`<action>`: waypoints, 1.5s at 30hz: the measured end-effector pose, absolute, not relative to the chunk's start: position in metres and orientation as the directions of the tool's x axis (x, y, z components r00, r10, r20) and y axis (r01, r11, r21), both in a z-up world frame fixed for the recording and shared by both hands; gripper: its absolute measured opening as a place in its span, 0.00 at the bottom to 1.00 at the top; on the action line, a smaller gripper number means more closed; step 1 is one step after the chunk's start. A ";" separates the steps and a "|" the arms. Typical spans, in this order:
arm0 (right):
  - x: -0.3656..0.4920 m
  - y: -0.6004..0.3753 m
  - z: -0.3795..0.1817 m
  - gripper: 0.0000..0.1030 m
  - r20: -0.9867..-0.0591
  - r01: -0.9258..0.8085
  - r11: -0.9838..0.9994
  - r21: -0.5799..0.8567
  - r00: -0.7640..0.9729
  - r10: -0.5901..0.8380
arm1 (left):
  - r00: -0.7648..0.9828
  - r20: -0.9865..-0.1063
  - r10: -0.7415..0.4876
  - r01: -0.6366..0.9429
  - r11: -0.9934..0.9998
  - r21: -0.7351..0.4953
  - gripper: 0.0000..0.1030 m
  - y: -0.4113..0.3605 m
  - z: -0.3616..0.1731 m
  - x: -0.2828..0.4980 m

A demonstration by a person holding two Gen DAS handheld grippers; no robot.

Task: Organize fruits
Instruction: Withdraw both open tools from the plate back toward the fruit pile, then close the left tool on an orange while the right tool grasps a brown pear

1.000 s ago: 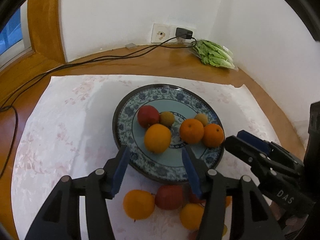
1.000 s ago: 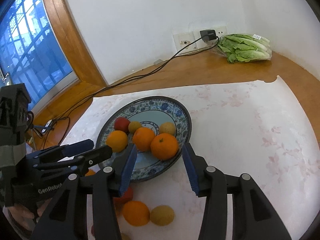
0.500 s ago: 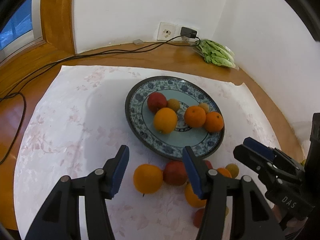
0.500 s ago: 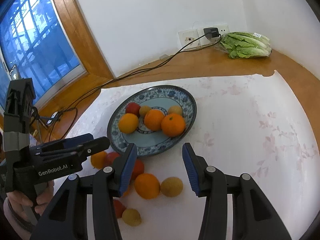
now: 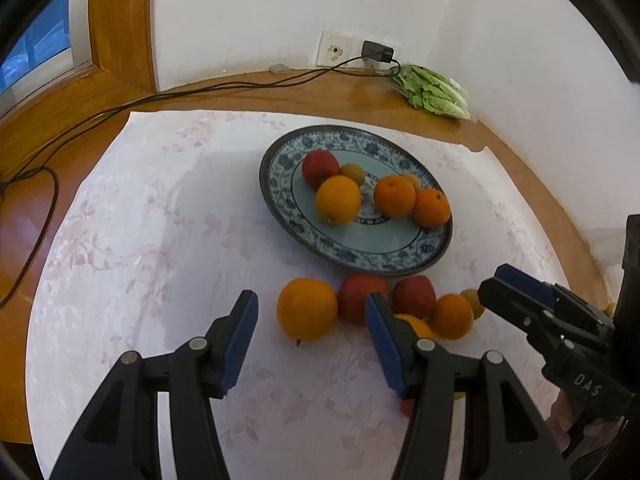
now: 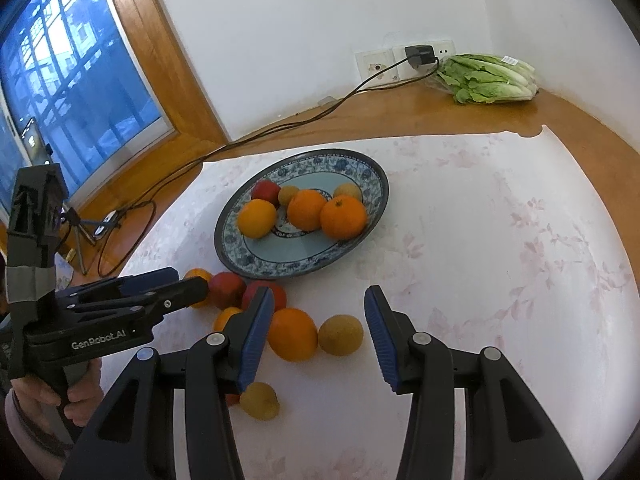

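Both grippers pulled back from the plate (image 5: 436, 254), loose fruit now fully in view | left gripper (image 5: 308, 340): jaws apart, empty, above a loose orange (image 5: 307, 309) | right gripper (image 6: 320, 336): jaws apart, empty, above another orange (image 6: 292, 334) and yellow fruit (image 6: 341, 335) | plate: six fruits on it | loose fruit: on tablecloth (image 6: 500, 240) just before the plate

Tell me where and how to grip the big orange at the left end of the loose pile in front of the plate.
Grip the big orange across its widest middle, coming down from above on its open side. Cloth lies bare to its left, a red apple touches its right, so one pad must slip between them. The left gripper is open, already nearly lined up.
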State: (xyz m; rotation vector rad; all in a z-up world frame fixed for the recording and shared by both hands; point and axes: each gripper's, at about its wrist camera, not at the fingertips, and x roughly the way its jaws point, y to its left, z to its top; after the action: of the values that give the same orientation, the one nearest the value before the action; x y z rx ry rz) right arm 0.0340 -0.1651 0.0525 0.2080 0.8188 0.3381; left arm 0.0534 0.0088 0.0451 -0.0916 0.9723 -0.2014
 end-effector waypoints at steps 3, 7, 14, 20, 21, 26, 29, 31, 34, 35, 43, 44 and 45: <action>0.032 -0.164 0.051 0.47 -0.682 -0.221 0.927 0.304 0.629 0.373 | 0.540 -0.816 -0.206 0.125 0.979 -0.164 0.57 0.010 0.041 0.053; 0.031 -0.164 0.049 0.47 -0.686 -0.222 0.925 0.309 0.622 0.378 | 0.549 -0.811 -0.202 0.125 0.979 -0.159 0.57 0.012 0.039 0.051; 0.031 -0.165 0.046 0.47 -0.689 -0.218 0.923 0.317 0.616 0.382 | 0.551 -0.802 -0.233 0.133 0.972 -0.192 0.39 0.018 0.039 0.052; 0.031 -0.164 0.046 0.47 -0.691 -0.220 0.921 0.322 0.610 0.388 | 0.549 -0.797 -0.250 0.128 0.968 -0.216 0.34 0.020 0.038 0.053; 0.032 -0.164 0.046 0.47 -0.691 -0.221 0.921 0.322 0.610 0.388 | 0.550 -0.797 -0.250 0.128 0.968 -0.216 0.34 0.020 0.038 0.053; 0.031 -0.164 0.045 0.47 -0.692 -0.221 0.921 0.322 0.609 0.388 | 0.545 -0.799 -0.253 0.128 0.967 -0.219 0.33 0.021 0.039 0.051; 0.030 -0.165 0.045 0.47 -0.691 -0.219 0.921 0.321 0.611 0.386 | 0.547 -0.801 -0.243 0.121 0.970 -0.212 0.33 0.023 0.040 0.047; 0.029 -0.166 0.044 0.47 -0.691 -0.216 0.922 0.322 0.611 0.385 | 0.549 -0.802 -0.238 0.114 0.971 -0.209 0.33 0.025 0.040 0.046; 0.027 -0.170 0.042 0.47 -0.690 -0.207 0.919 0.335 0.611 0.389 | 0.551 -0.801 -0.233 0.106 0.972 -0.210 0.33 0.028 0.040 0.045; 0.027 -0.172 0.041 0.47 -0.689 -0.202 0.918 0.340 0.612 0.390 | 0.551 -0.801 -0.234 0.104 0.972 -0.212 0.33 0.029 0.040 0.045; 0.030 -0.186 0.037 0.35 -0.684 -0.153 0.908 0.390 0.612 0.397 | 0.553 -0.800 -0.233 0.102 0.972 -0.213 0.33 0.030 0.040 0.045; 0.031 -0.185 0.036 0.34 -0.687 -0.156 0.907 0.391 0.606 0.400 | 0.553 -0.800 -0.234 0.101 0.972 -0.214 0.33 0.030 0.040 0.045; 0.032 -0.184 0.035 0.33 -0.690 -0.159 0.906 0.393 0.601 0.404 | 0.553 -0.800 -0.234 0.101 0.972 -0.214 0.33 0.030 0.040 0.045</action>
State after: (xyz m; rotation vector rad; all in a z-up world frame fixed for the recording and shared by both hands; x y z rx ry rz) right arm 0.0318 -0.1840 0.0348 0.3063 0.8691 0.3321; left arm 0.0454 0.0300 0.0399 -0.1494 0.9657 -0.1987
